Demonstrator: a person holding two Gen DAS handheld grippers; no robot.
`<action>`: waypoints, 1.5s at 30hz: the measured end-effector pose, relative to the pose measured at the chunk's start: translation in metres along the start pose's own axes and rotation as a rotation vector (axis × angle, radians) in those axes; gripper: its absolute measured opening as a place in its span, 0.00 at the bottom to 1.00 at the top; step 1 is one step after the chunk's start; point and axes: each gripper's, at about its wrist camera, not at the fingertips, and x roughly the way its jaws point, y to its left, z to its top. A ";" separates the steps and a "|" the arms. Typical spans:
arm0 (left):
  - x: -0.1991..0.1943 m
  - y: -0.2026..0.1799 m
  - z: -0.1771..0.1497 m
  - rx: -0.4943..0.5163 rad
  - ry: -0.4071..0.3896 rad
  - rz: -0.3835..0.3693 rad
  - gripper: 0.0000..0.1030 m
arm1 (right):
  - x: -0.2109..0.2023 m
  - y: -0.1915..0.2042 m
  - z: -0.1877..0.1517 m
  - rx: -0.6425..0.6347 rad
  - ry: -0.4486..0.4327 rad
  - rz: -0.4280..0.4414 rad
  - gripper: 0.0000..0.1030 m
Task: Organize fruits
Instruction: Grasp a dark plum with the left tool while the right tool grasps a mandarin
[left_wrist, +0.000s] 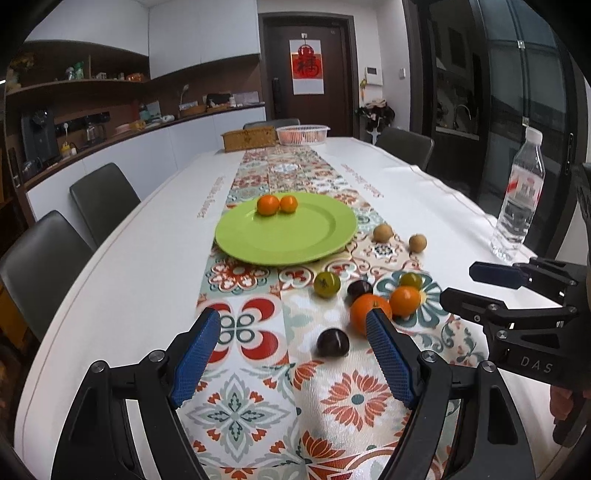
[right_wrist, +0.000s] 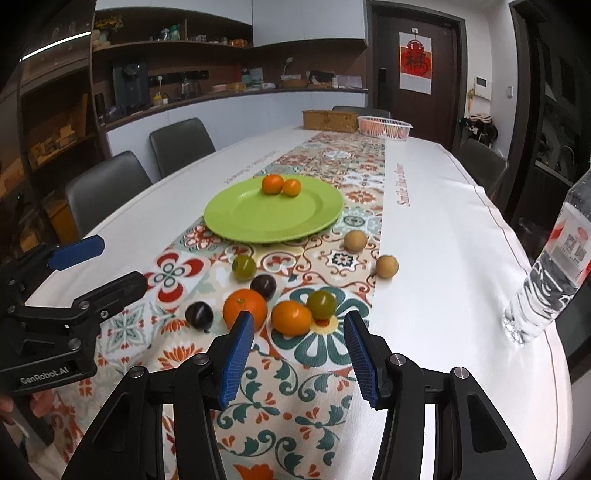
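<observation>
A green plate (left_wrist: 291, 240) (right_wrist: 258, 218) on the patterned runner carries two small oranges (left_wrist: 267, 205) (right_wrist: 272, 184). Loose fruit lies nearer: a large orange (left_wrist: 364, 310) (right_wrist: 244, 306), a smaller orange (left_wrist: 405, 300) (right_wrist: 291, 317), two green fruits (left_wrist: 327, 284) (right_wrist: 321, 304), two dark plums (left_wrist: 332, 342) (right_wrist: 199, 314) and two tan round fruits (left_wrist: 382, 232) (right_wrist: 355, 240). My left gripper (left_wrist: 292, 314) (right_wrist: 120, 260) hangs open above the runner, the near plum just ahead between its fingers. My right gripper (right_wrist: 299, 317) (left_wrist: 460, 284) is open and empty, just short of the smaller orange.
A clear water bottle (left_wrist: 521, 199) (right_wrist: 554, 280) stands near the table's right edge. At the far end sit a woven box (left_wrist: 249, 138) and a white plastic basket (left_wrist: 303, 133). Grey chairs (left_wrist: 103, 195) line the left side, and a person's fingers show at the frame edges.
</observation>
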 end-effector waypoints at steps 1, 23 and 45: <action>0.003 -0.001 -0.002 0.003 0.007 -0.001 0.78 | 0.002 0.001 -0.001 -0.007 0.004 -0.001 0.50; 0.058 -0.018 -0.015 0.043 0.154 -0.104 0.57 | 0.054 -0.002 -0.006 0.017 0.119 0.041 0.49; 0.076 -0.017 -0.013 0.001 0.219 -0.150 0.28 | 0.074 -0.002 -0.002 0.019 0.153 0.079 0.36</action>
